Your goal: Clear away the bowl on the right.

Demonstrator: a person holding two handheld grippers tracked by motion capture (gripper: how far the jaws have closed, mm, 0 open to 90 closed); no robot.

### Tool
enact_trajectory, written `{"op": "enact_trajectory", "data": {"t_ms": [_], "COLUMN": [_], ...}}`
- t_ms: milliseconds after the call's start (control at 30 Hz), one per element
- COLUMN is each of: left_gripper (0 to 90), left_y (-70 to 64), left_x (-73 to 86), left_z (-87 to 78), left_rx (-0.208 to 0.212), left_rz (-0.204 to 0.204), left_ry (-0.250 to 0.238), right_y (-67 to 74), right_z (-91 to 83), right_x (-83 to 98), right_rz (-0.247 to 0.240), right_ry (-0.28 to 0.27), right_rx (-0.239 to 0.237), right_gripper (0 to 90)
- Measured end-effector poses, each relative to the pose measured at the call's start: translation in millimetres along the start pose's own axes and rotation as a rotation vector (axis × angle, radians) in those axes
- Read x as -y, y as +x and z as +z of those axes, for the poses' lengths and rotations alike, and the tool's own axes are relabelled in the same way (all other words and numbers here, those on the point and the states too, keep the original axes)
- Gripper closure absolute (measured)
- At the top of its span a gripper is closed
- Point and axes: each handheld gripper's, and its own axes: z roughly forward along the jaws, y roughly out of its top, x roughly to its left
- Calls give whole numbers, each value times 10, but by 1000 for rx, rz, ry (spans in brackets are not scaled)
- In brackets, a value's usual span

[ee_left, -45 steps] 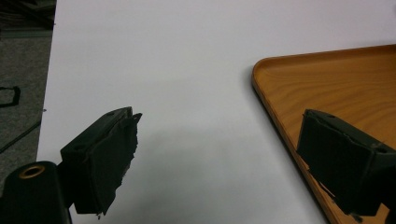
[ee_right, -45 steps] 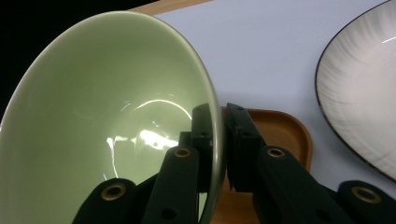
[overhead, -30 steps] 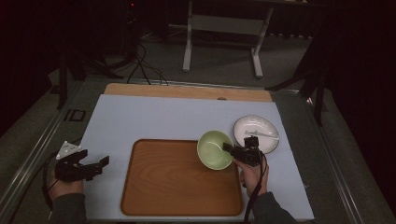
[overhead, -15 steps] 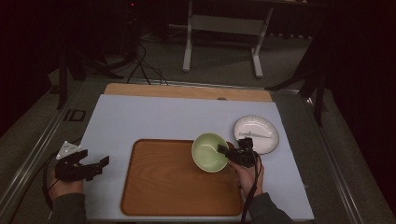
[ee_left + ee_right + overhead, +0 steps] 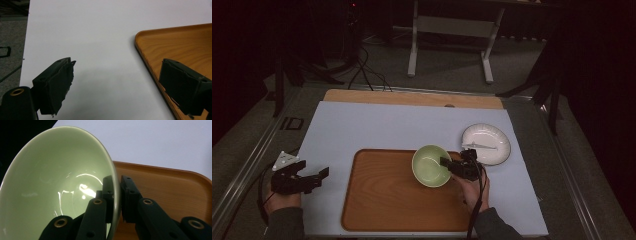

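A pale green bowl (image 5: 430,165) hangs over the right part of the wooden tray (image 5: 387,195). My right gripper (image 5: 448,164) is shut on its rim. Up close in the right gripper view, the bowl (image 5: 55,182) is tilted, one jaw inside it and one outside, and the right gripper (image 5: 116,188) pinches the wall above the tray (image 5: 170,185). My left gripper (image 5: 319,175) rests at the table's left edge, open and holding nothing. In its own view the left gripper (image 5: 120,80) has its jaws wide apart over the white mat, with the tray's corner (image 5: 175,45) to the right.
A white plate (image 5: 486,144) with a utensil on it lies on the mat right of the tray. The white mat (image 5: 377,125) covers a wooden board. Cables and a stand's legs (image 5: 447,45) are on the floor beyond the table.
My right gripper has carried the green bowl leftward, from beside the white plate to over the tray. The left gripper has stayed put.
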Motion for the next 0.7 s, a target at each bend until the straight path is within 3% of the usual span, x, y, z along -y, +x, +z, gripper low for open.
{"op": "enact_trajectory", "data": {"t_ms": [700], "left_gripper": [119], "left_y": [4], "left_x": [4], "left_z": [-7], "left_rx": [-4], "left_rz": [-2], "left_ry": [-3], "right_y": [124], "right_z": [115], "right_x": [43], "right_rz": [-34], "right_ry": [29], "right_rx": [-6], "right_gripper": [826]}}
